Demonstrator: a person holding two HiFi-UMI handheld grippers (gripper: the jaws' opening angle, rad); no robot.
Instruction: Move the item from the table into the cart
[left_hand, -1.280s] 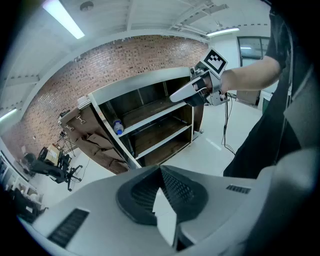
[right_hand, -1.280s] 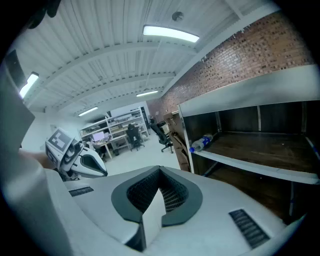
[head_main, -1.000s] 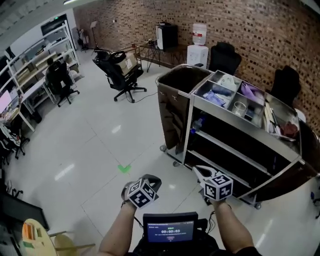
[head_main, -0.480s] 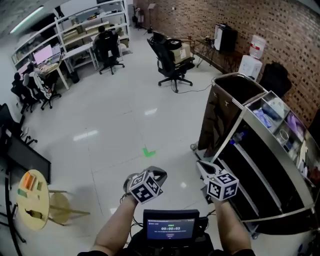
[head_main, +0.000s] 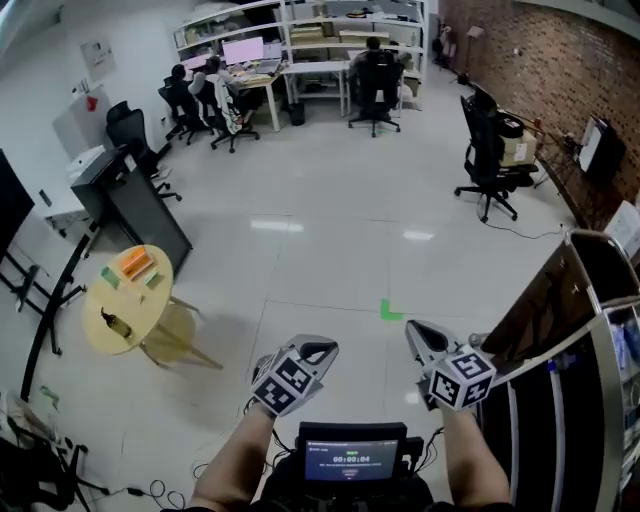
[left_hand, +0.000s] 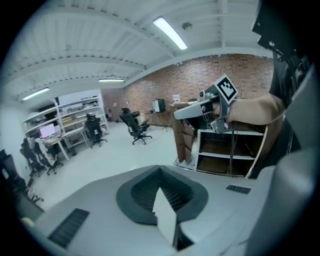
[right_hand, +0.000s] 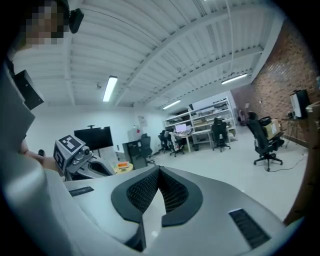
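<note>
Chest-mounted screen (head_main: 354, 462) at the bottom edge of the head view, forearms either side of it. Left gripper (head_main: 316, 348) is held out over the floor (head_main: 330, 250), fingers together with nothing between them, confirmed in the left gripper view. Right gripper (head_main: 420, 332) is beside it at about the same height, fingers also together and empty, confirmed in the right gripper view. The two grippers are near each other but not touching. Green tape mark (head_main: 391, 311) is on the floor just beyond and between them.

Cart (head_main: 597, 300) is at the right edge, close to the right gripper, only its end and shelf rails in frame. Round yellow worktop (head_main: 135, 305) is off to the left, well apart from both grippers and from the cart. On it lie an orange item (head_main: 135, 263), two small green items (head_main: 110, 278) and a small dark item (head_main: 112, 320); none of them is touched, and which one is the task's I cannot tell. Black cabinet (head_main: 140, 205) stands just behind the worktop.

Further back, a black office chair (head_main: 488, 150) stands by the brick wall (head_main: 540, 60). At the far end are desks with monitors (head_main: 245, 50) and shelving, with seated people
</note>
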